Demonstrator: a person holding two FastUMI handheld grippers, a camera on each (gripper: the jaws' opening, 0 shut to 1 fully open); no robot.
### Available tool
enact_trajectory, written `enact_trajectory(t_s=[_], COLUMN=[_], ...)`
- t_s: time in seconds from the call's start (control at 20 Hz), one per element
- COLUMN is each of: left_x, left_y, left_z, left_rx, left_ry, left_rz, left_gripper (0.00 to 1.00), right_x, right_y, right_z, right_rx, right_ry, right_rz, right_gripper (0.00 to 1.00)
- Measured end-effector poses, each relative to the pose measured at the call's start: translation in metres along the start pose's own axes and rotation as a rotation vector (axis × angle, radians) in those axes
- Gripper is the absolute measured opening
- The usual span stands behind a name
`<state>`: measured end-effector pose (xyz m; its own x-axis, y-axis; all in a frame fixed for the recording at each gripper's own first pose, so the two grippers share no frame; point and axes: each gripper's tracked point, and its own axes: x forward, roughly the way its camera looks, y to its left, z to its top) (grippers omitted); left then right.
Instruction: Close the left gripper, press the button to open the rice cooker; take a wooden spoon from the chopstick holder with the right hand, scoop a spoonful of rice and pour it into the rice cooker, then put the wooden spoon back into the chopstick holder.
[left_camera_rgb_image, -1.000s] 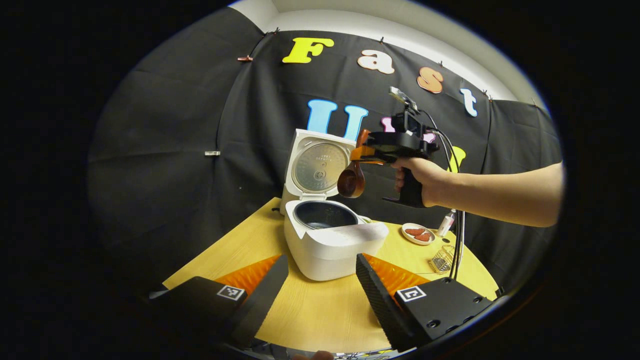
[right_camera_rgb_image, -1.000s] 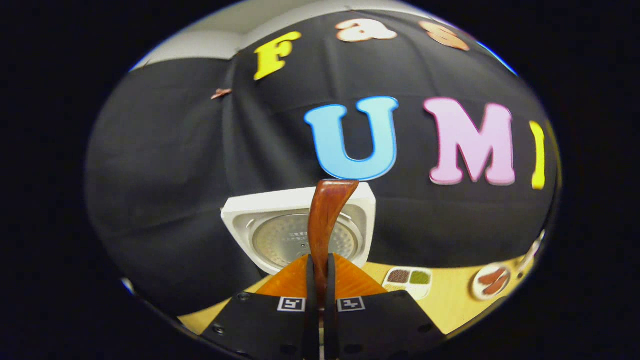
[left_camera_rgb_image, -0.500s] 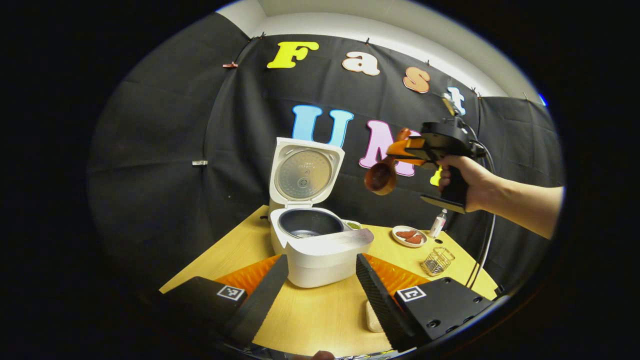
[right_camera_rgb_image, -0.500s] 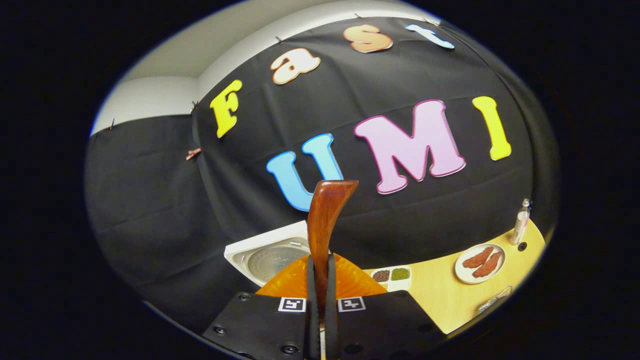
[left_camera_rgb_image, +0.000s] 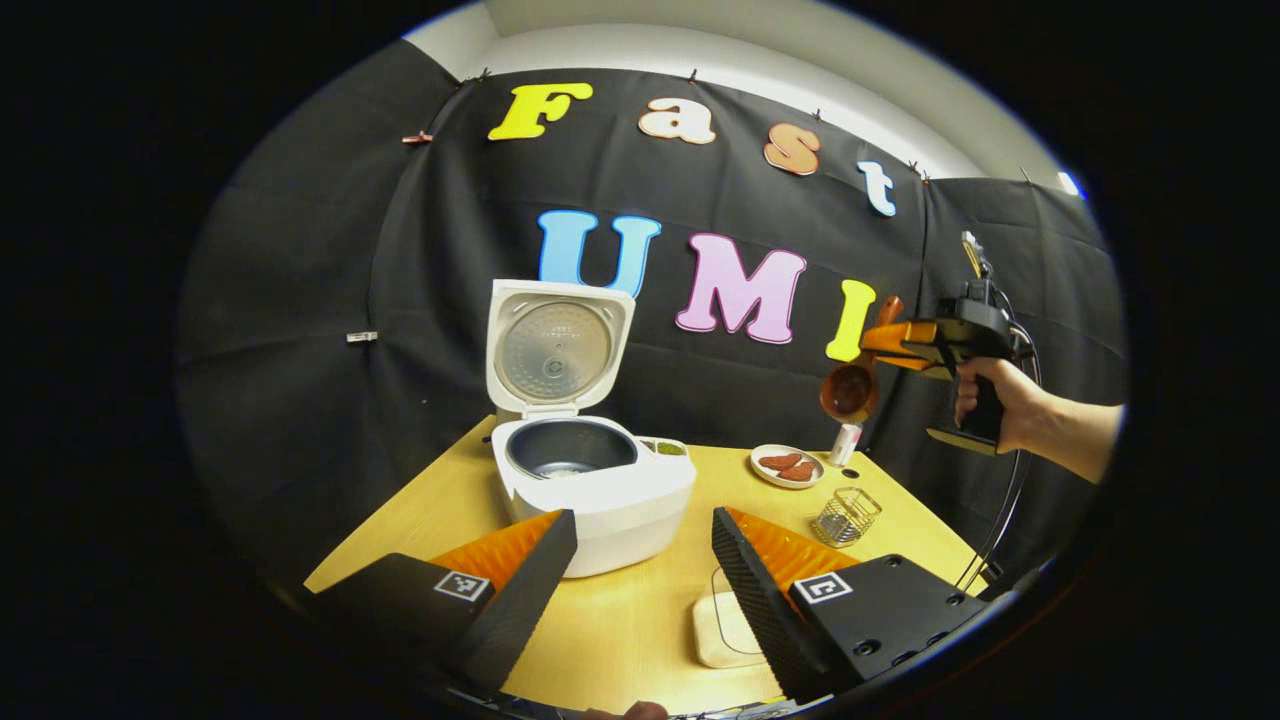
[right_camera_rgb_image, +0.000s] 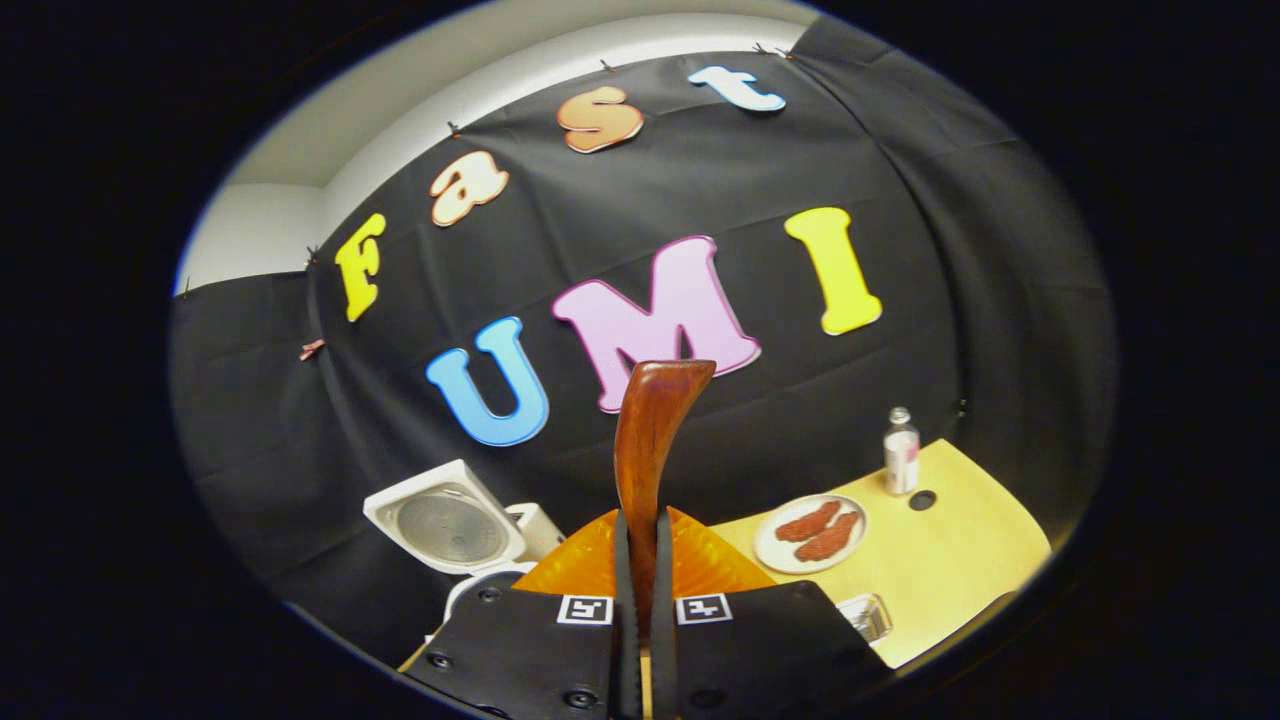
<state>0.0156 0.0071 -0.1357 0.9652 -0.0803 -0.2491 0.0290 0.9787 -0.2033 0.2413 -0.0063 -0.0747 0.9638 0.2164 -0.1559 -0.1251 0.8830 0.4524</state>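
Carrying the dark brown wooden spoon (left_camera_rgb_image: 856, 380), clenched by its handle in the right hand-held gripper (right_camera_rgb_image: 640, 600), high above the wire-mesh chopstick holder (left_camera_rgb_image: 845, 515) on the yellow wooden surface (left_camera_rgb_image: 640, 620). Best lowered bowl-down, vertical, centred over the rim. Left hand-held gripper (left_camera_rgb_image: 640, 560) released, facing the opened white rice cooker (left_camera_rgb_image: 590, 480).

Can't really see the lower half of the rice cooker (right_camera_rgb_image: 445, 525) from the right gripper view, since the right gripper (right_camera_rgb_image: 640, 620) sits in front of it. The wooden spoon (right_camera_rgb_image: 650, 450) has its bowl out of sight below the clamped fingers there. In the left gripper view the small tan tray (left_camera_rgb_image: 722, 630) is half tucked behind the left gripper's right finger (left_camera_rgb_image: 765, 600). What's inside the wire chopstick holder (left_camera_rgb_image: 845, 517) is too tiny to tell.
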Motion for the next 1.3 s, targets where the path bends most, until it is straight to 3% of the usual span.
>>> enact_trajectory(t_s=[0.25, 0.45, 0.9, 1.3], left_x=[0.002, 0.006, 0.016, 0.016], left_y=[-0.02, -0.036, -0.069, -0.072], left_z=[0.003, 0.002, -0.015, -0.022], left_rx=[0.022, 0.07, 0.137, 0.136], left_ry=[0.015, 0.028, 0.081, 0.103], left_rz=[0.002, -0.003, 0.007, 0.024], left_gripper=[0.95, 0.94, 0.95, 0.95], right_x=[-0.007, 0.002, 0.031, 0.039], right_y=[-0.096, -0.145, -0.19, -0.195], right_z=[-0.027, -0.053, -0.134, -0.169], right_rx=[0.016, 0.025, 0.032, 0.046], right_ry=[0.029, 0.055, 0.144, 0.227], right_rz=[-0.112, -0.159, -0.192, -0.187], right_gripper=[0.08, 0.08, 0.1, 0.13])
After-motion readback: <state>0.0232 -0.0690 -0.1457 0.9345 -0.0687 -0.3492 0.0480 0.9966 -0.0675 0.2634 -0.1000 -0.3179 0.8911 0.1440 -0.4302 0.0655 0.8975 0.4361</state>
